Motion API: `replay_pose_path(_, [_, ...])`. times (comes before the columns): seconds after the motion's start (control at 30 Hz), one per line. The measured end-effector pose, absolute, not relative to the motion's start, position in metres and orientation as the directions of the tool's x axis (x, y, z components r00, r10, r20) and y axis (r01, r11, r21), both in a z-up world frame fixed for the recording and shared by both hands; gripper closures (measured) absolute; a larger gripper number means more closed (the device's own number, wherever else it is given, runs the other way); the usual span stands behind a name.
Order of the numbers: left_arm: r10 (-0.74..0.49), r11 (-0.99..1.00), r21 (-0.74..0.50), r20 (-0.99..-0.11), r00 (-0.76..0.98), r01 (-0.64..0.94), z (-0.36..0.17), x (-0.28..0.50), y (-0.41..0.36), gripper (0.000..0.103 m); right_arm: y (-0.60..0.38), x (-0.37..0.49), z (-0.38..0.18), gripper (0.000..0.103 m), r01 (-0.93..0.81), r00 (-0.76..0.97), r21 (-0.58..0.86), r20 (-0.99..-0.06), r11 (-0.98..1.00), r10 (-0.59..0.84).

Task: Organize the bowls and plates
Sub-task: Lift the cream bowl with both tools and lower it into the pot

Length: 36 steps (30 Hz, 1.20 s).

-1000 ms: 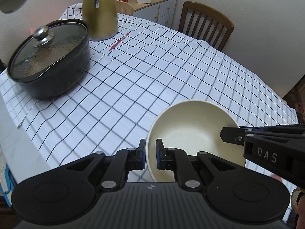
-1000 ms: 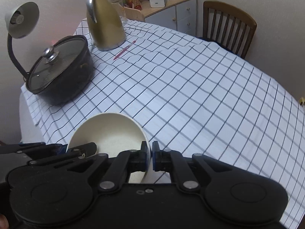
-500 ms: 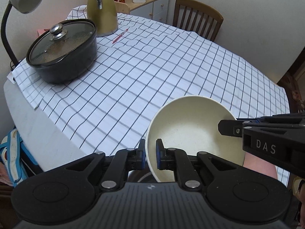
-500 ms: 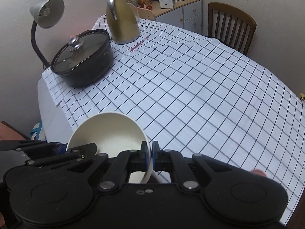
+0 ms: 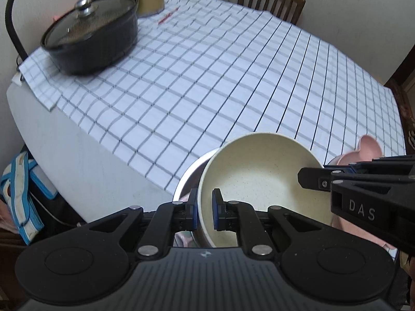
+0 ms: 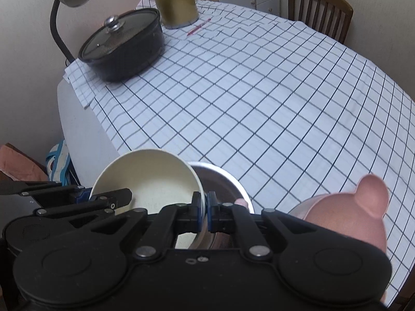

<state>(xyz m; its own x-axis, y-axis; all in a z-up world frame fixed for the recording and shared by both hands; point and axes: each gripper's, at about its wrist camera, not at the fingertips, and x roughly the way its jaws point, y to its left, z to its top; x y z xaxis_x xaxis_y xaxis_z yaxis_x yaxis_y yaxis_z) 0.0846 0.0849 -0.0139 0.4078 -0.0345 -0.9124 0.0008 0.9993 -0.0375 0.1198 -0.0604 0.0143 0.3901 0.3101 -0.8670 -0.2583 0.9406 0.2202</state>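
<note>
Now both sets of my fingers pinch opposite rims of the cream bowl (image 5: pixel 259 178), held tilted just above the metal bowl (image 6: pixel 223 178) at the desk's (image 5: pixel 207 77) near edge, directly beneath.

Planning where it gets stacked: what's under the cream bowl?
Beneath the speckled cream bowl sits a round metal bowl at the table's near edge; most of its inside is covered by the cream bowl and claws.

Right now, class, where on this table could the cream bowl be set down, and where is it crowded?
Free: the checked cloth between black pot, wooden chair and pink dish. Crowded: the near edge, where the cream bowl overlaps a steel bowl beside the pink dish.
</note>
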Motion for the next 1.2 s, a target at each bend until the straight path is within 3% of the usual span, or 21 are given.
replay_pose_path(0.97, [-0.075,0.996,-0.052,-0.909,0.411,0.066,-0.056,0.091,0.086,0.093,-0.052,0.114,-0.026,0.097,-0.229,0.378,0.158,-0.895,0.96,0.238])
replay_pose_path(1.2, [-0.095,0.994,-0.067,-0.907,0.41,0.083,-0.056,0.092,0.088,0.093,-0.052,0.115,-0.025,0.088,-0.231,0.373,0.178,-0.892,0.957,0.256])
